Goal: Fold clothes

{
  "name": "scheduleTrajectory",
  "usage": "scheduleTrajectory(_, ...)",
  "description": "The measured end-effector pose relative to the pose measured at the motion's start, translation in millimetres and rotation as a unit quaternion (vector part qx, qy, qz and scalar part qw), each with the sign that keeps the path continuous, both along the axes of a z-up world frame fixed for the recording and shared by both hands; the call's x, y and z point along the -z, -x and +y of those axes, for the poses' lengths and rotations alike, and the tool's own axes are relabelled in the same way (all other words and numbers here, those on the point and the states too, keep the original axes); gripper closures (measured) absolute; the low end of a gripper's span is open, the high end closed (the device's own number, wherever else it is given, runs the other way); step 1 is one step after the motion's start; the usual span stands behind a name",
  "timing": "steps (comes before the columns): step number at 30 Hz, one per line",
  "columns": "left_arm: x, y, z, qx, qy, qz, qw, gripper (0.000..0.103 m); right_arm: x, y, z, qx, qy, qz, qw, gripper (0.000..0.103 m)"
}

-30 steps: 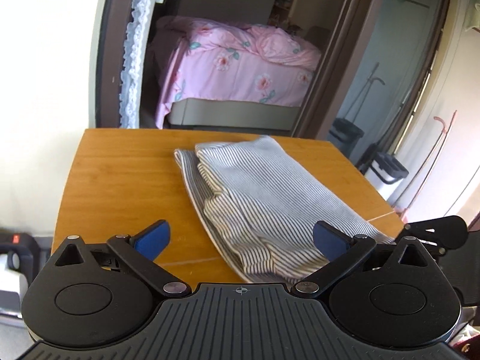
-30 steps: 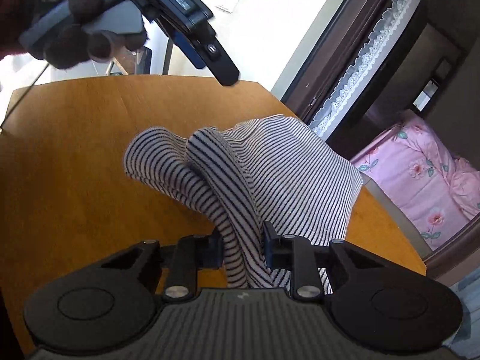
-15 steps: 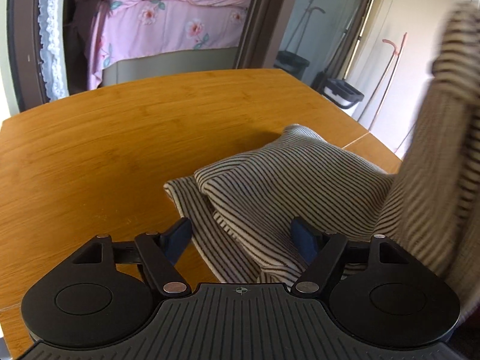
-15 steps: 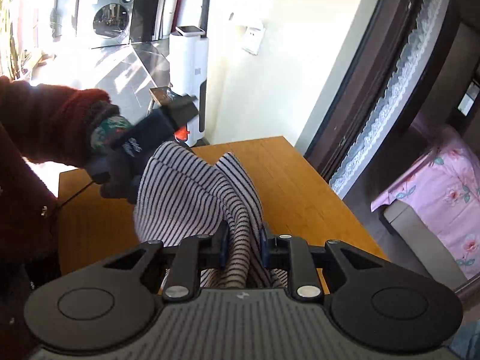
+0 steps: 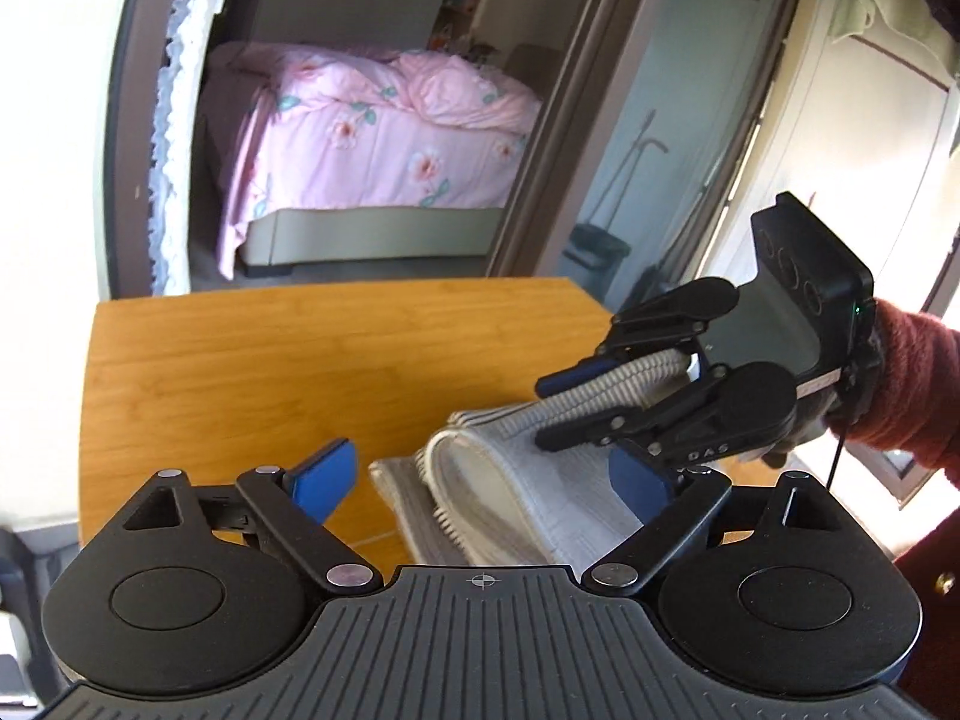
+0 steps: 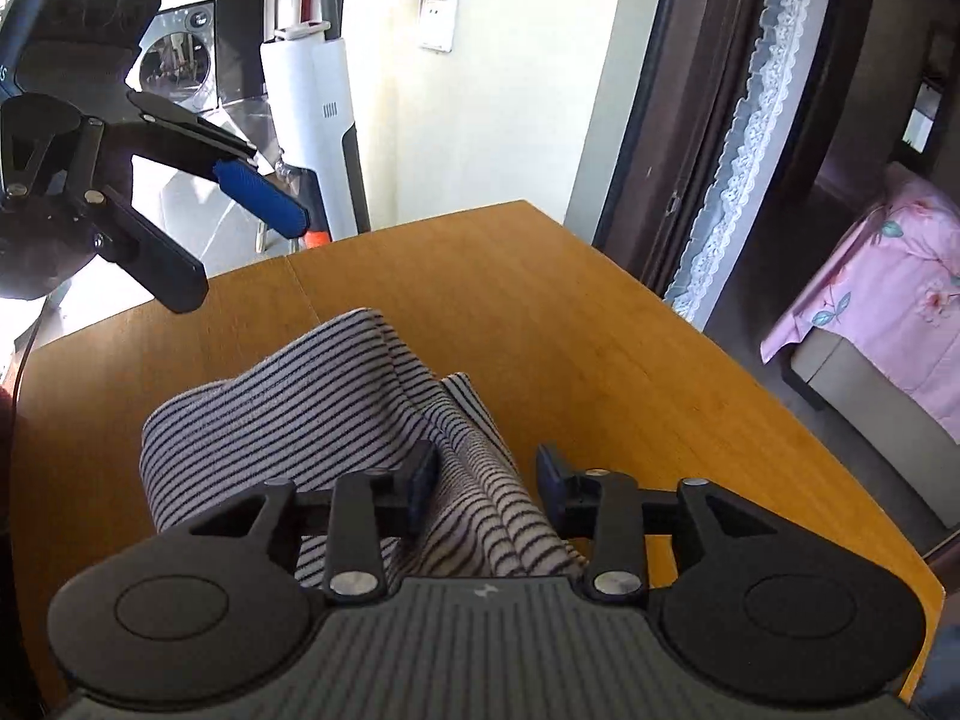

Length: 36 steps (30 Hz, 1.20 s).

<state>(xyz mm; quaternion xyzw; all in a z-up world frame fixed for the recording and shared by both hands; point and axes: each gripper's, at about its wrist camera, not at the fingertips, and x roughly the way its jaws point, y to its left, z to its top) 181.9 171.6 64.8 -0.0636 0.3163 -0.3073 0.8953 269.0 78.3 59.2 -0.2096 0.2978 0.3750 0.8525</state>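
Observation:
A folded striped garment (image 5: 516,498) lies on the wooden table (image 5: 270,372), near its front right part. My left gripper (image 5: 480,474) is open, held just above and in front of the garment, with nothing between its blue pads. My right gripper (image 6: 486,480) has its jaws parted around a bunched edge of the same garment (image 6: 288,420). In the left wrist view the right gripper (image 5: 558,414) comes in from the right with cloth between its fingers. In the right wrist view the left gripper (image 6: 198,228) hovers open at upper left.
A doorway behind the table opens on a bed with a pink floral cover (image 5: 372,138). A white appliance (image 6: 312,108) and a washing machine (image 6: 180,60) stand beyond the table's far edge. Bare tabletop (image 6: 540,312) lies past the garment.
My right gripper has lowered the lifted garment back onto the table and its jaws have spread apart. My left gripper has drawn back and risen, staying open.

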Motion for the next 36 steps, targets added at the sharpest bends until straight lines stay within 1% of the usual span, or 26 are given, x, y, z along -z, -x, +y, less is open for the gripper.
scheduleTrajectory(2, -2.8, -2.0, -18.2, 0.022, 0.01, -0.005, 0.9997, 0.008, -11.9, 13.5, -16.1, 0.019, -0.02, -0.023, 0.999, 0.038)
scheduleTrajectory(4, 0.0, 0.6, -40.3, 0.047, 0.006, -0.01, 0.9988, 0.008, -21.7, 25.9, -33.9, 0.039, -0.042, -0.036, 0.998, 0.037)
scheduleTrajectory(5, 2.0, 1.7, -49.7, 0.058, 0.007, -0.012, 0.9982, 0.008, -24.4, 29.2, -42.3, 0.054, -0.051, -0.041, 0.996, 0.033)
scheduleTrajectory(6, 4.0, 1.3, -57.0, 0.067, 0.011, -0.01, 0.9976, 0.008, -26.3, 31.6, -50.4, 0.069, -0.06, -0.045, 0.995, 0.025)
scheduleTrajectory(8, 9.7, -1.5, -69.0, 0.077, 0.014, -0.008, 0.9969, 0.008, -27.1, 34.2, -64.4, 0.104, -0.073, -0.054, 0.991, 0.014)
scheduleTrajectory(11, 21.7, -9.0, -83.5, 0.077, 0.01, 0.002, 0.997, 0.008, -9.8, 22.6, -72.4, 0.162, -0.066, -0.052, 0.983, 0.012)
scheduleTrajectory(13, 32.7, -14.5, -88.8, 0.06, -0.003, 0.019, 0.998, 0.008, 12.0, 10.8, -70.7, 0.203, -0.036, -0.049, 0.977, 0.012)
scheduleTrajectory(15, 43.4, -19.0, -91.0, 0.04, -0.016, 0.037, 0.9984, 0.008, 36.9, 0.1, -68.0, 0.226, -0.003, -0.051, 0.973, 0.012)
scheduleTrajectory(16, 46.3, -20.1, -88.8, 0.036, -0.019, 0.04, 0.9984, 0.008, 46.5, -3.1, -67.7, 0.238, 0.002, -0.052, 0.97, 0.011)
scheduleTrajectory(18, 49.8, -18.7, -88.2, 0.031, -0.032, 0.039, 0.9982, 0.008, 54.1, -7.7, -69.9, 0.254, -0.007, -0.049, 0.966, 0.006)
scheduleTrajectory(20, 53.1, -14.2, -89.0, 0.026, -0.055, 0.035, 0.9976, 0.006, 57.9, -12.1, -74.0, 0.264, -0.018, -0.046, 0.963, 0.002)
scheduleTrajectory(21, 54.8, -12.4, -89.0, 0.023, -0.061, 0.034, 0.9973, 0.005, 57.7, -11.9, -75.5, 0.267, -0.024, -0.045, 0.962, 0.001)
scheduleTrajectory(26, 57.0, -8.8, -85.3, 0.019, -0.054, 0.038, 0.9976, 0.003, 53.5, -7.1, -81.9, 0.282, -0.051, -0.039, 0.957, 0.001)
scheduleTrajectory(28, 56.1, -8.3, -84.9, 0.018, -0.058, 0.036, 0.9975, 0.003, 45.2, 1.3, -85.1, 0.282, -0.066, -0.038, 0.956, 0.0)
scheduleTrajectory(31, 51.1, -3.2, -82.7, 0.012, -0.061, 0.032, 0.9976, 0.004, 29.9, 20.6, -94.0, 0.279, -0.106, -0.029, 0.954, 0.0)
scheduleTrajectory(34, 39.3, 3.4, -80.7, -0.001, -0.058, 0.015, 0.9982, 0.004, 23.7, 35.6, -97.4, 0.273, -0.126, -0.014, 0.954, 0.0)
scheduleTrajectory(36, 27.1, 7.2, -79.0, 0.004, -0.041, -0.004, 0.9992, 0.004, 23.6, 42.8, -95.7, 0.266, -0.136, -0.003, 0.954, 0.0)
